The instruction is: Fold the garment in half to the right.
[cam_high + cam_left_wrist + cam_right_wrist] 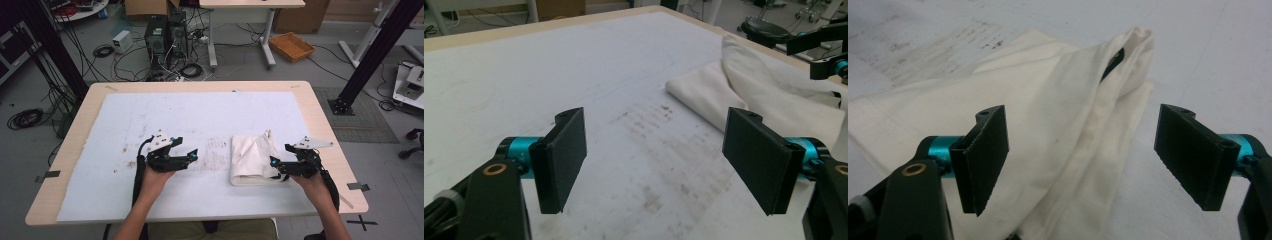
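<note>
Grippers wide, cloth on the table

Left gripper [191, 158] has its jaws spread wide with nothing between them; it hangs low over the stained white mat [150, 115], pointing toward the cloth [252, 157], well apart from it; right gripper [278, 166] likewise stands wide, pads clear of the fabric, its jaws at the cloth's right edge, with a raised fold between them in the right gripper view; cloth, cream and folded, lies right of centre on the mat; no readable writing on anything; bare mat lies between the grippers and toward the far edge; table [325, 130] rim close on the right.
</note>
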`<action>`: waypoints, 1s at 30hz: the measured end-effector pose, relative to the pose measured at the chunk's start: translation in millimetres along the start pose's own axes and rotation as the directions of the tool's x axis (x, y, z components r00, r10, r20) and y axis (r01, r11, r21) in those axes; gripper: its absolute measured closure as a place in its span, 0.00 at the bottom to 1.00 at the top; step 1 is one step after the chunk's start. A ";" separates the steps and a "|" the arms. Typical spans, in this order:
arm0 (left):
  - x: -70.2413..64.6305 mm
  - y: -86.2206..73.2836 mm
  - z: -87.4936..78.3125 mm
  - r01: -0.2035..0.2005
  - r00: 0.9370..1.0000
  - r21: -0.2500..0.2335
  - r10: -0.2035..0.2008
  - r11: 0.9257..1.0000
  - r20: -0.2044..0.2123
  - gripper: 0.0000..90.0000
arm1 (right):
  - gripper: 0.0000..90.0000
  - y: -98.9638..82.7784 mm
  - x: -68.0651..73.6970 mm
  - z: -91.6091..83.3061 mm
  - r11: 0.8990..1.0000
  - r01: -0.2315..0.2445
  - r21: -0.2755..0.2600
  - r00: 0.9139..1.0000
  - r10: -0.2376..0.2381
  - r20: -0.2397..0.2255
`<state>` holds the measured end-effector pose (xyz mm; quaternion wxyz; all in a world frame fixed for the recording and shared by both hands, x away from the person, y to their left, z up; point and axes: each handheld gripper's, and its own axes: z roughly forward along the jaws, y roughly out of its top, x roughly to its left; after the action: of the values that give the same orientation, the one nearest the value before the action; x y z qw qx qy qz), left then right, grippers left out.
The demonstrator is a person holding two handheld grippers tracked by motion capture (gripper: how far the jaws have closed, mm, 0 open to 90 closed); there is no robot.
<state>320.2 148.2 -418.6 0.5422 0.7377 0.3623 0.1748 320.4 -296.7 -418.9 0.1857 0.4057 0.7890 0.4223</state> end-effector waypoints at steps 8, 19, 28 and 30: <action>20.1 -16.7 -28.6 0.021 0.999 -0.019 -0.022 1.000 -0.031 0.29 | 0.55 -2.1 2.5 -0.6 0.996 -0.057 0.068 0.998 0.057 0.006; 25.9 -25.5 -34.5 0.049 0.997 -0.020 -0.050 0.999 -0.052 0.29 | 0.94 -10.9 15.5 8.3 0.977 -0.023 0.211 1.000 0.025 -0.006; 26.3 -25.8 -33.5 0.049 0.997 -0.015 -0.049 0.999 -0.054 0.29 | 0.96 -7.0 6.0 -18.1 0.983 -0.002 0.183 0.997 -0.013 0.081; 26.3 -25.8 -33.6 0.051 0.997 -0.016 -0.052 0.999 -0.055 0.29 | 0.94 -10.4 2.4 -19.3 0.980 -0.021 0.196 0.996 0.005 0.085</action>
<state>307.3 193.7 -434.3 0.5416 0.7191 0.3947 0.1837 301.6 -307.9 -416.2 0.1751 0.4447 0.8157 0.3259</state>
